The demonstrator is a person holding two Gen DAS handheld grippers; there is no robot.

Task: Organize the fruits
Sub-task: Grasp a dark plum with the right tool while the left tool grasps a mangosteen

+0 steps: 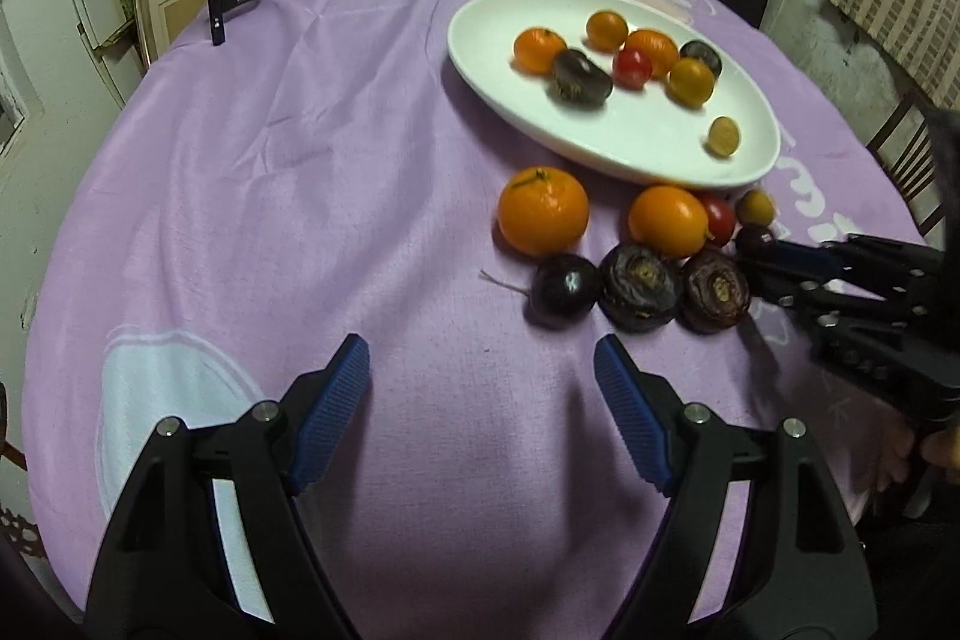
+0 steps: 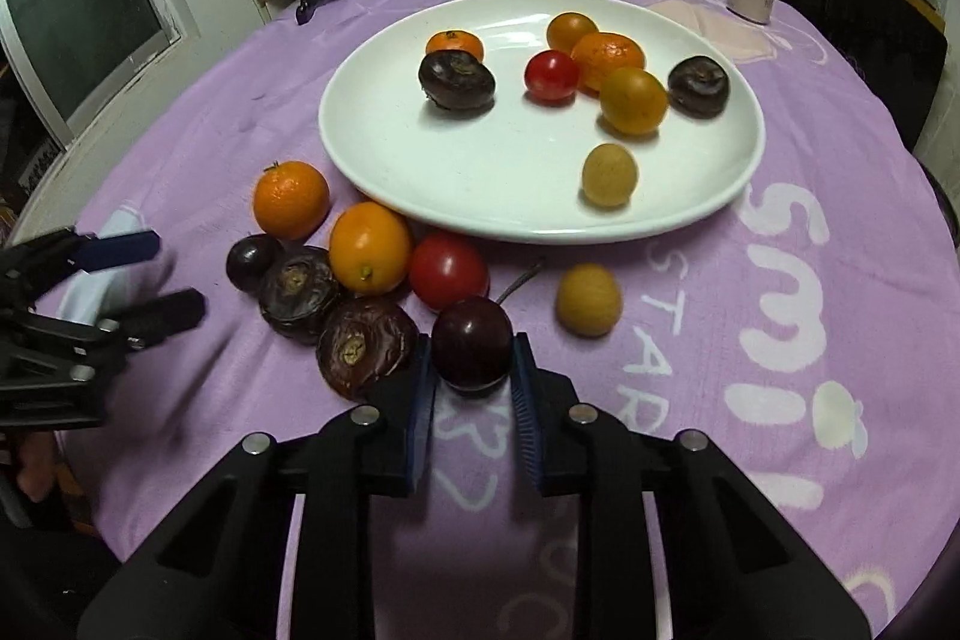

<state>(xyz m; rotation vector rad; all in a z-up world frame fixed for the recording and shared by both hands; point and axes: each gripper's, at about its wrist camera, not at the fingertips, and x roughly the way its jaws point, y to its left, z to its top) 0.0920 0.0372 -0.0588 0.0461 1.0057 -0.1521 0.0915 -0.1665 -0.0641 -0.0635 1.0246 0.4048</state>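
Pinching a dark purple round cherry (image 2: 471, 345) between its blue ribbed pads, the right gripper (image 2: 471, 388) sits low over the lilac printed tablecloth (image 2: 780, 460). Left of it, the left gripper (image 1: 480, 388) hovers with jaws spread wide and nothing between them. Just beyond the cherry lie a red tomato (image 2: 447, 270), an orange kumquat (image 2: 369, 247), two wrinkled dark brown water chestnuts (image 2: 366, 346) and a tan longan (image 2: 588, 300). Farther off, the white oval ceramic plate (image 2: 480, 184) holds mixed fruits.
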